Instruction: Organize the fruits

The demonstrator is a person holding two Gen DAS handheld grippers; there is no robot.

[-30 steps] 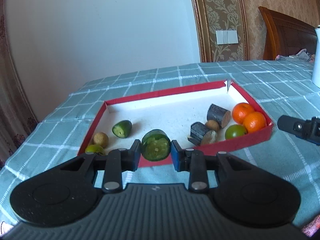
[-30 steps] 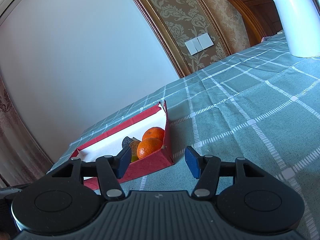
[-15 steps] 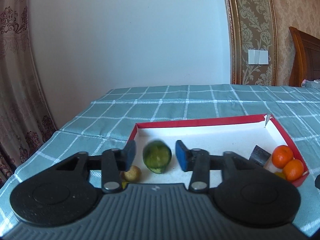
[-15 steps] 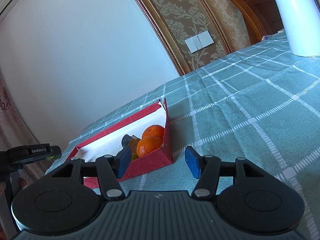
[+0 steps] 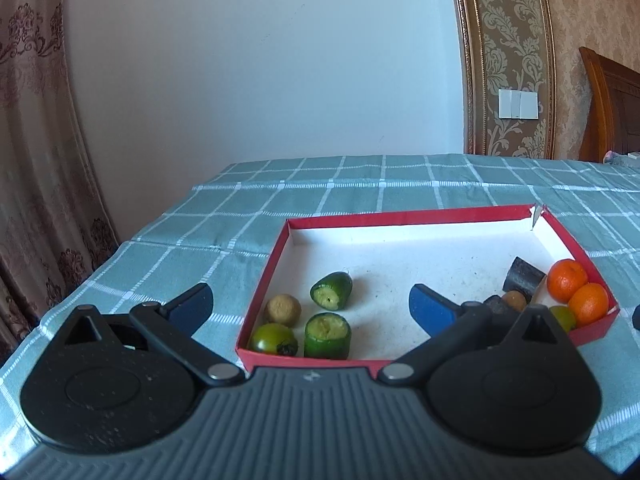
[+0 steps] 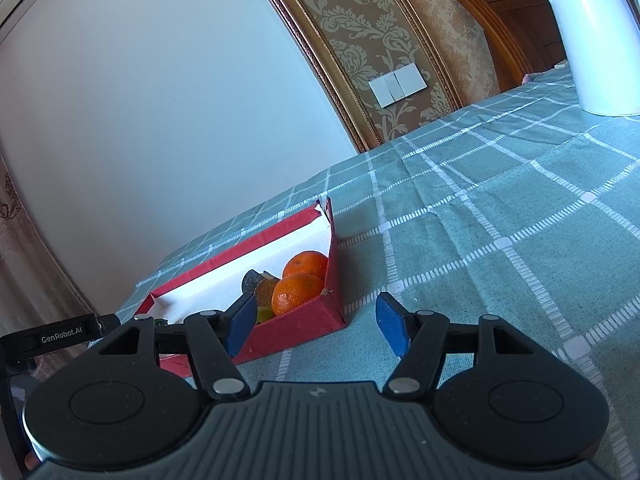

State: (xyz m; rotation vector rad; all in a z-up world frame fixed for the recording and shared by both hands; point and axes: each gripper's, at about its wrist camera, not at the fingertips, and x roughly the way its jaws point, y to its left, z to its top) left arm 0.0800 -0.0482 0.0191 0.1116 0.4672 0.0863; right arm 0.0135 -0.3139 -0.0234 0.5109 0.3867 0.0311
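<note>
- My left gripper (image 5: 310, 308) is opening wide, with nothing pressed between the pads; the green cut piece (image 5: 327, 335) stands cut face up on the tray floor below, clear of both fingers.
- It sits in the near left corner of the red tray (image 5: 404, 214), just beside a green tomato (image 5: 273, 339), a brown round fruit (image 5: 283, 310) and a second green cut piece (image 5: 331, 291).
- My right gripper (image 6: 316, 326) is opening, empty, poised outside the tray's near right corner.
- The oranges (image 5: 577, 295) and dark cut pieces (image 5: 524, 275) are grouped at the tray's right end.
- Step in hand, as I judge it: release and retreat. Lift the left fingers straight clear before moving sideways, so neither pad tips the upright piece or nudges the tomato.
- Confirm the piece stays settled before choosing the next fruit.
</note>
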